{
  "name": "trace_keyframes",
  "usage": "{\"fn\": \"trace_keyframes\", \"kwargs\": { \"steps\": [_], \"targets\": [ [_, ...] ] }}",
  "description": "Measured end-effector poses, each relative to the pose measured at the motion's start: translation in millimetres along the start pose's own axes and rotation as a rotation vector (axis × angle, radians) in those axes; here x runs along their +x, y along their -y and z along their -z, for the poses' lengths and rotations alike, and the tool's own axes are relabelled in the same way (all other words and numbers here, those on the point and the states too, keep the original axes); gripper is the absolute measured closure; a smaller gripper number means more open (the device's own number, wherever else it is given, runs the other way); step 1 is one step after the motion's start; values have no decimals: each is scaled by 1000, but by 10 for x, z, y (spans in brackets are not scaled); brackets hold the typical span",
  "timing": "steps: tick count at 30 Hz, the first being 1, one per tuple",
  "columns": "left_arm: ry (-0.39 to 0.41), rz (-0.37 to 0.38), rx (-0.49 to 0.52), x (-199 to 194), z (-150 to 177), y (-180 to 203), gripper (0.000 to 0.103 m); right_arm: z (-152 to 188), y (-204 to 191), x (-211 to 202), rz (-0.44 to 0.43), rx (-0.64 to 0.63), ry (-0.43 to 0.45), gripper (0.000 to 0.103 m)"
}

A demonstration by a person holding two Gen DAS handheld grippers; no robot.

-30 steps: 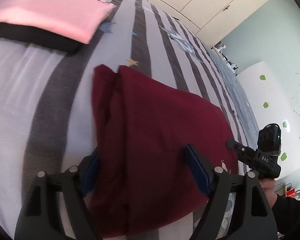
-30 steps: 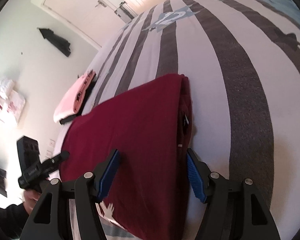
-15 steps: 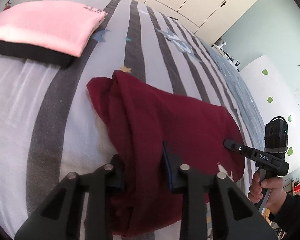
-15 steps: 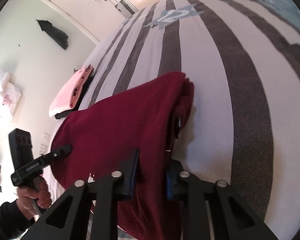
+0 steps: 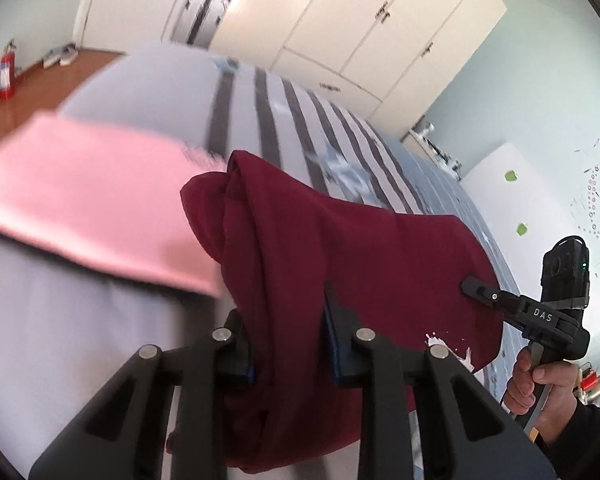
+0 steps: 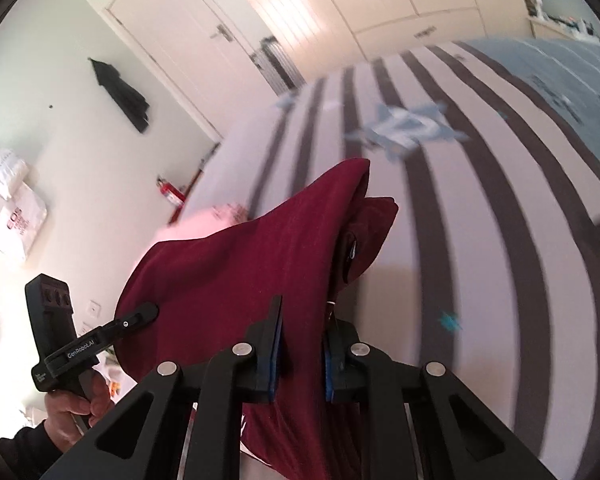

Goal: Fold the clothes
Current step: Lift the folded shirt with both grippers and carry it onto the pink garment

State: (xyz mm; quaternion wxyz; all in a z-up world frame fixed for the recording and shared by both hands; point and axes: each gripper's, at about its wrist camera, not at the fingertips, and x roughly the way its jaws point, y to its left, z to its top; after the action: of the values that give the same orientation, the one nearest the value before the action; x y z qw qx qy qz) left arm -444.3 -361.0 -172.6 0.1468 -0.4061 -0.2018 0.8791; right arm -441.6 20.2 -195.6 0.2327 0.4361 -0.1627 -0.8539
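The left claw (image 5: 288, 344) is clamped on the near left edge of the maroon garment (image 5: 340, 264), cloth bunched between its blue pads. The right claw (image 6: 300, 354) is clamped on the near right edge the same way, and its tip shows in the left view pressed against the cloth. A second ago both claws stood wide open over the garment, which lay flat and folded on the bed (image 6: 480, 240); half a second ago they had closed on it while it was still low. Now the garment hangs lifted between the two claws, draped in a saddle shape, its far folded end sagging clear of the striped cover. Both views have tipped up: wardrobe doors (image 5: 380, 28) and walls fill the top where before only the bed showed. The pink folded garment (image 5: 92, 204) sits on the bed to the left of the maroon one, blurred. A hand (image 5: 540, 380) in a dark sleeve grips the right handle.
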Motion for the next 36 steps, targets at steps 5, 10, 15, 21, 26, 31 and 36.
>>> {"fn": "trace_keyframes", "kwargs": {
  "steps": [5, 10, 15, 21, 26, 31, 36],
  "targets": [
    [14, -79, 46, -74, -762, -587, 81, -483, -730, 630, -63, -18, 27, 90],
    [-8, -134, 32, -108, -1202, -1313, 81, -738, -1211, 1399, -116, 24, -1, 90],
    [-46, -165, 12, -31, -1394, -1866, 81, -846, -1493, 2037, -130, 61, -51, 90],
    [-84, -158, -32, 210, -1397, -2125, 81, -711, -1535, 2367, -107, 91, -97, 90],
    [-100, -168, -32, 234, -1342, -2227, 81, -639, -1548, 2536, -90, 103, -131, 90],
    [-109, -196, -37, 350, -1200, -2330, 79, -624, -1493, 2703, -58, 89, -156, 90],
    [-79, -252, -38, 375, -1083, -2373, 49, -578, -1386, 2874, -38, 44, -197, 84]
  ]
}}
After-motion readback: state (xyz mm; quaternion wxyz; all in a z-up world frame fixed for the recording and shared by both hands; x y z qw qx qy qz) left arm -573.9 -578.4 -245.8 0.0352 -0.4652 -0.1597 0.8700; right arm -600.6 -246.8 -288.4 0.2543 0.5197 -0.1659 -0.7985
